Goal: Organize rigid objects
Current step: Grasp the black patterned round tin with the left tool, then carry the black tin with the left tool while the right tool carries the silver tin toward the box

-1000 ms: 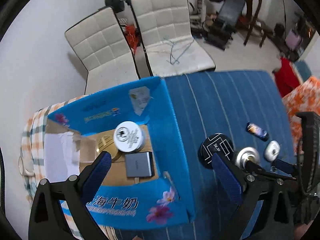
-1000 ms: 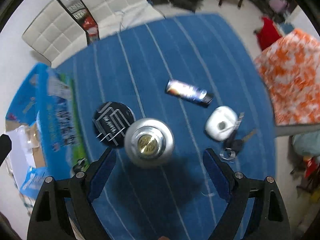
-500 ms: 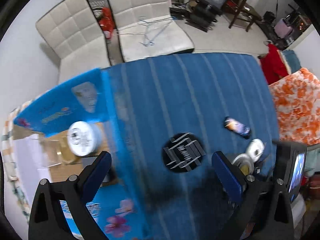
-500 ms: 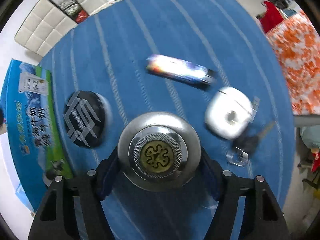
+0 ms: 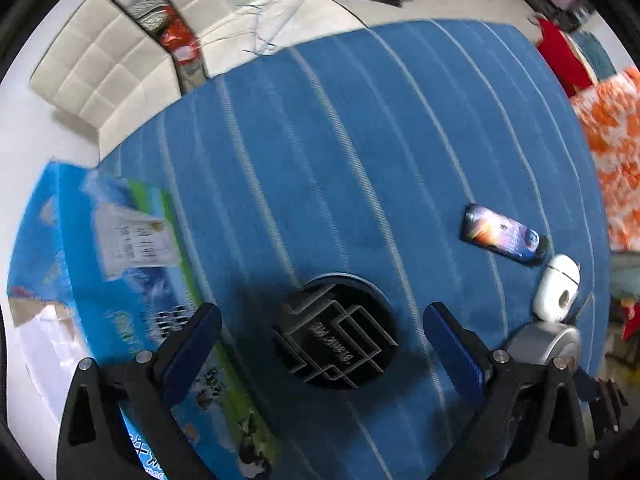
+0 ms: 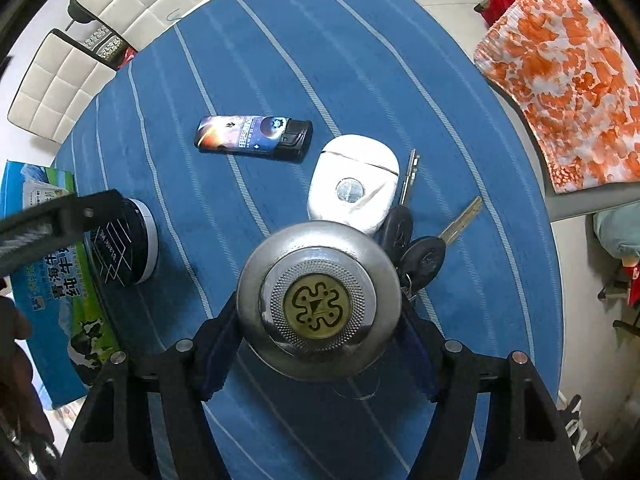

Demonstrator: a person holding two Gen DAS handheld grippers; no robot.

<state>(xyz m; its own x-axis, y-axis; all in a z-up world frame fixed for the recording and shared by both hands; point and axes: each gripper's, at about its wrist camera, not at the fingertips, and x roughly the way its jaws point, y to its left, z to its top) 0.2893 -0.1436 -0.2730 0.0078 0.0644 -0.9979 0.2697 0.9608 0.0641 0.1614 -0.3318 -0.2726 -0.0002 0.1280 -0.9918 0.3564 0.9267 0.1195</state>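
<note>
One lighter [image 6: 253, 138]; one white earbud case [image 6: 354, 184]; two keys [image 6: 424, 240]; one silver knob [image 6: 318, 304]; one black round tin [image 5: 335, 330]; one blue carton [image 6: 48, 264]; two white chairs [image 5: 104, 76].

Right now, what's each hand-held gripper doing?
Left hand-held gripper: open, above the black disc.
Right hand-held gripper: closed on the metal knob.

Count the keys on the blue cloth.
2. One black-headed key points toward the orange-patterned fabric; the other lies along the white case. The round metal tin in the right claw may hide more.
</note>
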